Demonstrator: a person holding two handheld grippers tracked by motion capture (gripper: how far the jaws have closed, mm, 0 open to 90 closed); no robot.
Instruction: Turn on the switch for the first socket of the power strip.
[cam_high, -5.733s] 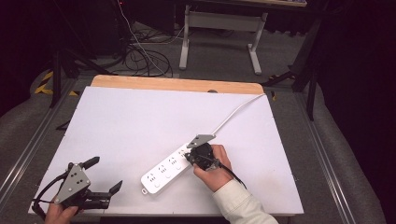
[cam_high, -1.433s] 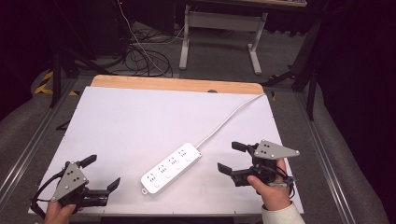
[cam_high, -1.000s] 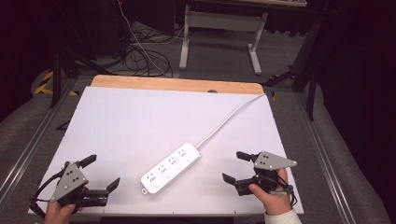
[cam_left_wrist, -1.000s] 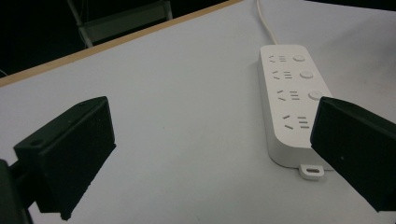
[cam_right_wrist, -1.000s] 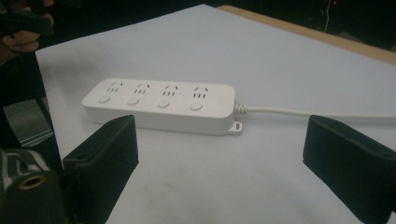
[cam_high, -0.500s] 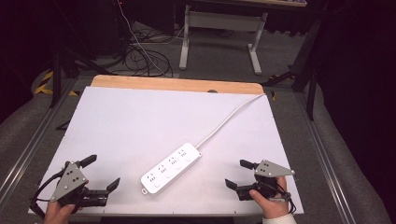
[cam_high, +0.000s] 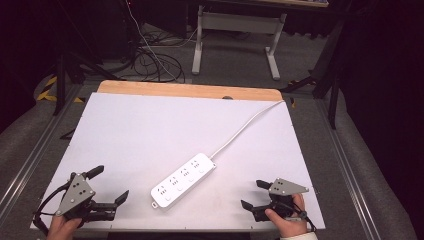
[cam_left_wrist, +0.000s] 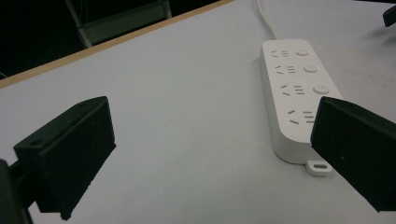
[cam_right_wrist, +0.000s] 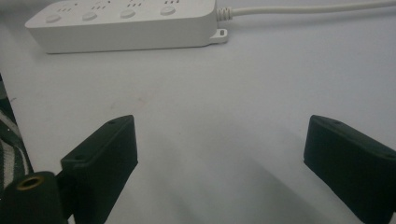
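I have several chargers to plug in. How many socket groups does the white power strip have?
4, in a row along the power strip lying between the two grippers, each beside its own round button. The left gripper view shows them best; the nearest is partly behind a jaw.

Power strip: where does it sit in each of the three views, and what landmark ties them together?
High view: power strip lies diagonally at lower centre of the table.
Left gripper view: upper right, running away from the camera.
Right gripper view: along the top edge.
Shared landmark: its white cord, leaving the strip's far end.
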